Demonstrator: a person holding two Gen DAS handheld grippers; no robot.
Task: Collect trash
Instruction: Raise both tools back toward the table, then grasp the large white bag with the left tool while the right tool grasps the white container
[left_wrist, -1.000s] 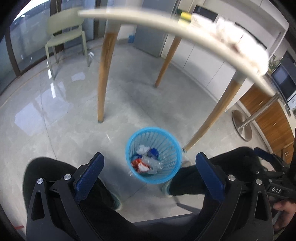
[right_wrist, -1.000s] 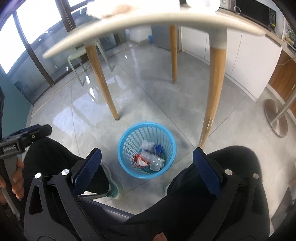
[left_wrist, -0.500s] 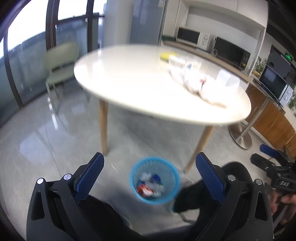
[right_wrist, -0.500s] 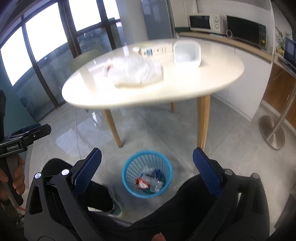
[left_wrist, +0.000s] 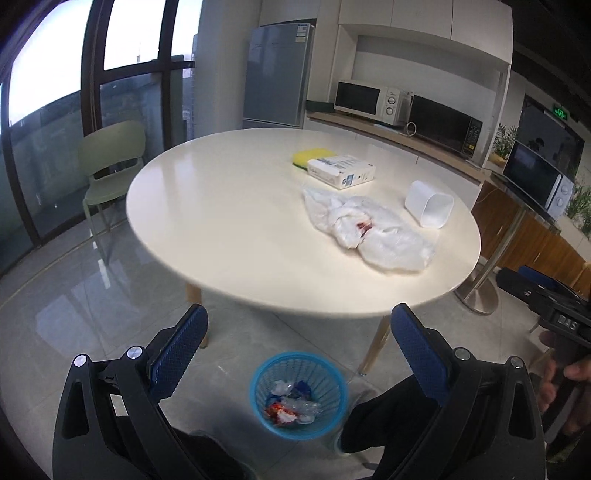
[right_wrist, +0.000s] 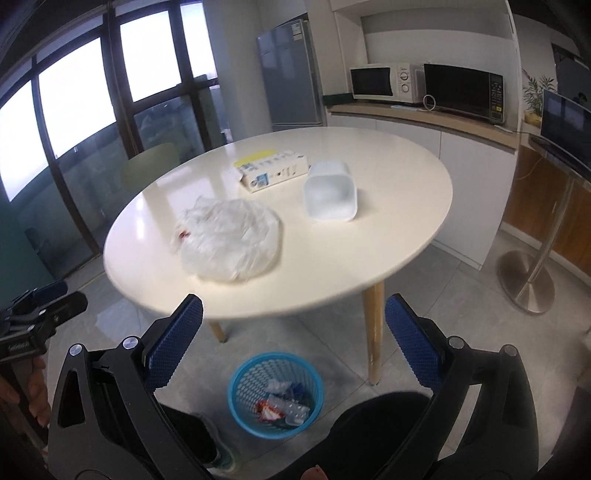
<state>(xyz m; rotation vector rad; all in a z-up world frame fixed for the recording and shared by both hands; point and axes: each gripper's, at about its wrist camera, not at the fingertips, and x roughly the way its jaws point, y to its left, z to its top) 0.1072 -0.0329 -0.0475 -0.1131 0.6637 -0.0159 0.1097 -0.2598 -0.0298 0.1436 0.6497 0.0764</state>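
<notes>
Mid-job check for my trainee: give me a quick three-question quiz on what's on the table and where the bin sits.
1. True or false: the blue basket stands on the round table.
2. Which lies nearest the table's near edge? A) crumpled plastic bag B) yellow sponge C) white box
3. Fill in: the white cup lies on its ____.

Key: 1 false, it is on the floor. 2 A. 3 side. Both the left claw and the right claw are open and empty.
</notes>
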